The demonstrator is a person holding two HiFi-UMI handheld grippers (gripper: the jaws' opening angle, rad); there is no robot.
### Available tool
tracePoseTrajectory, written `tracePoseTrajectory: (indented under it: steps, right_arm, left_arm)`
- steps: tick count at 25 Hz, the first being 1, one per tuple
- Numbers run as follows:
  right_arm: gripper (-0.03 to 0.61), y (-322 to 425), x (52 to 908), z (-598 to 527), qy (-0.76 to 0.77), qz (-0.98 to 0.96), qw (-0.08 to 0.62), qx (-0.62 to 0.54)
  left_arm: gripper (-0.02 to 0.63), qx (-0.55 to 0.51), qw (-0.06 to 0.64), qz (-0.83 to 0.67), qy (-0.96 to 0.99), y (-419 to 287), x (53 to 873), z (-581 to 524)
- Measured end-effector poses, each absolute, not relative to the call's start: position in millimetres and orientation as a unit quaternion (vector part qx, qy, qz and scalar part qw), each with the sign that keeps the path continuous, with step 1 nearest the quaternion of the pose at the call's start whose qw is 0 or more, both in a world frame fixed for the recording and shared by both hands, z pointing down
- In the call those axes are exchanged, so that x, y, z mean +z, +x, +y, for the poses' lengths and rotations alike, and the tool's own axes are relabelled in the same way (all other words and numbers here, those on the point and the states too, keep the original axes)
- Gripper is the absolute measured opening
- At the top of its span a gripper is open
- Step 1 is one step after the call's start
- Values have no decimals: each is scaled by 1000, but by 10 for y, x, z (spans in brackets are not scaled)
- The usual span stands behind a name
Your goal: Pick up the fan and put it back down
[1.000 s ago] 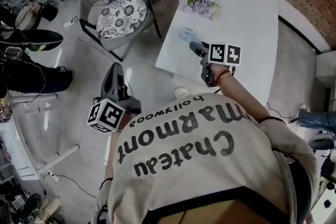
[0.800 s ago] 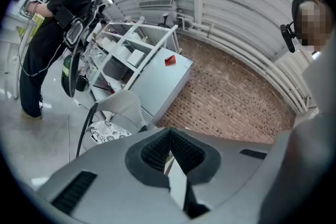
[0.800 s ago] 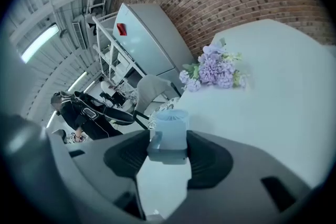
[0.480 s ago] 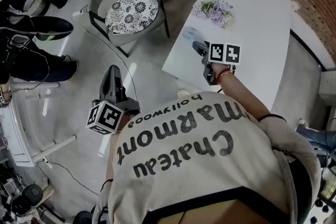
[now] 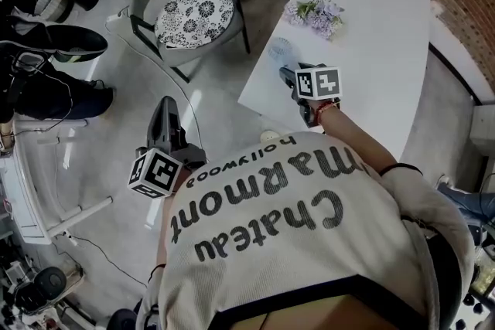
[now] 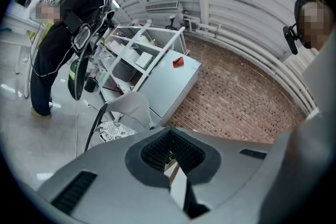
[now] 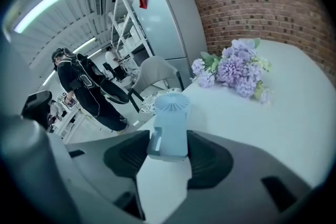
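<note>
The right tongs [image 7: 169,148] are clamped on the fan [image 7: 172,122]: the two dark pads press against its left and right sides, open only as wide as its body. The fan is a small pale blue cylinder, upright, with a round grille on top. Whether its base rests on the table [image 7: 273,128] or hangs just above it cannot be told.

From the head view, the right tongs [image 5: 289,76] reach over the white table [image 5: 371,50], and the fan [image 5: 280,50] is near the table edge that faces the chair [image 5: 186,11]. A bunch of purple flowers [image 5: 315,11] lies on the table beyond the fan, well apart from it. The right gripper view shows the same flowers [image 7: 236,68] behind and to the right of the fan.

The left tongs [image 6: 170,157] have their jaws together with nothing between them. In the head view the left tongs [image 5: 165,110] are held low over the floor, beside the person's body, away from the table. They point toward the grey chair [image 6: 131,107] and a brick wall [image 6: 236,102].
</note>
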State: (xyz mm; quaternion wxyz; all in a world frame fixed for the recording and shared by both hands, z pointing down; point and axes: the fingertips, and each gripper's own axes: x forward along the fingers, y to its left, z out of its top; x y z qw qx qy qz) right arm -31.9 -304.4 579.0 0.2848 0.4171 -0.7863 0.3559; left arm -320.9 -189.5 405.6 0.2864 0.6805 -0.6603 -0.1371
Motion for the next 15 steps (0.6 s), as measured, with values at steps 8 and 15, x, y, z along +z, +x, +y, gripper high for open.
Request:
tracePoseTrajectory:
  steps: [8,15]
  right_arm:
    - [225,-284,5935,-3041,419,-784,324,325]
    - [225,-285,6038,-3015,415,-783,346,308]
  left_arm:
    - [2,-130,294,-660,679,-3151,4132,-1882]
    - [2,-128,296,-664,675,-3188,4178,-1867]
